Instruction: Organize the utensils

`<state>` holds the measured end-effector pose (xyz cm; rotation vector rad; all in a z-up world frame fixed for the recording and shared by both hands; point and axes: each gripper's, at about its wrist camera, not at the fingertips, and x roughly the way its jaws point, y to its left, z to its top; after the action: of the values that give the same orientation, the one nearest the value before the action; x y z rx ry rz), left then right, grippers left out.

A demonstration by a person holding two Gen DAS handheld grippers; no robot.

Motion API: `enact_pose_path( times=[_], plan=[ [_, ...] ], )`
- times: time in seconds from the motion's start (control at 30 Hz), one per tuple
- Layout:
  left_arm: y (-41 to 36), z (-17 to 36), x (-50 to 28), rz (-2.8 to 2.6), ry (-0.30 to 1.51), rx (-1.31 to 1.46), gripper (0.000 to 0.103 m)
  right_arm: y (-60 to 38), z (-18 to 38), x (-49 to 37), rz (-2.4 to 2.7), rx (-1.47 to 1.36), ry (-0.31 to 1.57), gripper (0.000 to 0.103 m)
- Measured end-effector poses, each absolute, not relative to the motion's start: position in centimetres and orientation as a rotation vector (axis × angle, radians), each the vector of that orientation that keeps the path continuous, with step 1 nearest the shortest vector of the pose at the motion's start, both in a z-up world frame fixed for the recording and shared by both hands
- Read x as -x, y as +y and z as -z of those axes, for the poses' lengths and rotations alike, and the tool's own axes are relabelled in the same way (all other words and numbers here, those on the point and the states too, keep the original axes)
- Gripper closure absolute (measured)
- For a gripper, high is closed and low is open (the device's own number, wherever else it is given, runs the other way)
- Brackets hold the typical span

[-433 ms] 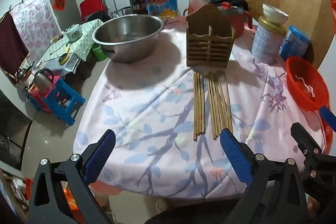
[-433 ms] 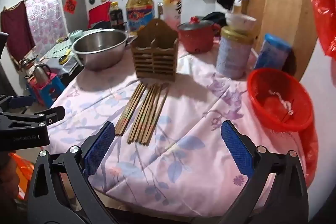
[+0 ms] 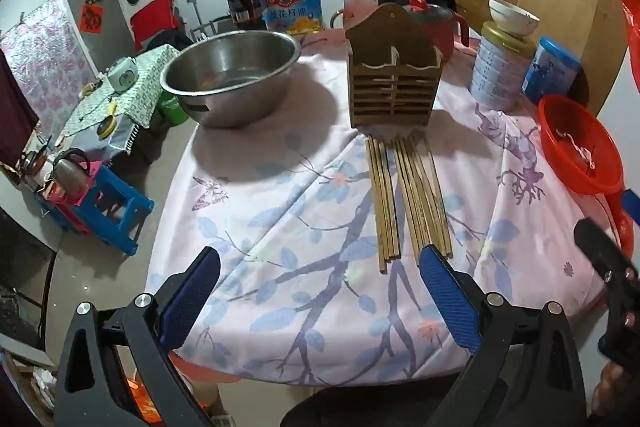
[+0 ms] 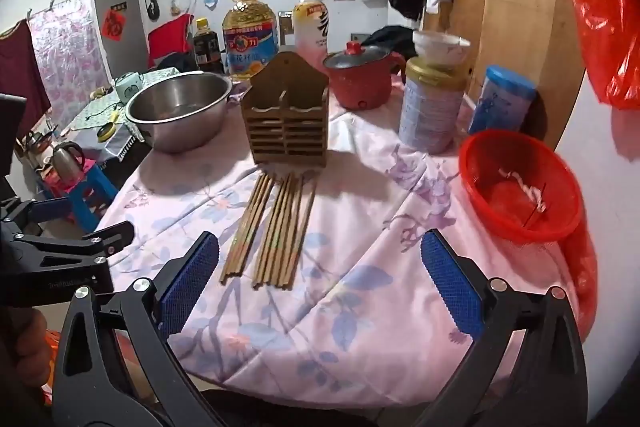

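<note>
two bunches of chopsticks (image 3: 404, 199) lie flat on the floral tablecloth (image 3: 280, 227), far ends just in front of the wooden holder (image 3: 394, 83) — holder upright, beside the steel bowl (image 3: 232, 75). left gripper (image 3: 320, 291) spread wide, empty, hovering at the near table edge. right gripper (image 4: 320, 279) likewise spread and empty — red basket (image 4: 520, 187) off to its right.
</note>
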<state>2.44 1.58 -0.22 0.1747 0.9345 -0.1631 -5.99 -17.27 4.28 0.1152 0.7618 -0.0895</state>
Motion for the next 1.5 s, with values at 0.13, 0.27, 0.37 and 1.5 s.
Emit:
enact_pose_path(
  times=[0.13,0.27,0.37,1.5],
  plan=[
    [1.9,0.6,-2.9,0.180,0.953,-0.161,0.006,-16.0,-3.5,5.9,0.103,-0.090,0.764,0.006],
    [2.2,0.9,-3.2,0.186,0.969,-0.154,0.006,-15.3,-3.2,6.0,0.108,-0.074,0.765,0.006],
    [2.3,1.0,-3.4,0.184,0.979,-0.152,0.006,-15.1,-3.0,5.9,0.106,-0.075,0.771,0.006],
    [2.6,1.1,-3.8,0.177,0.984,-0.162,0.006,-15.2,-2.8,6.3,0.098,-0.101,0.760,0.006]
  ],
)
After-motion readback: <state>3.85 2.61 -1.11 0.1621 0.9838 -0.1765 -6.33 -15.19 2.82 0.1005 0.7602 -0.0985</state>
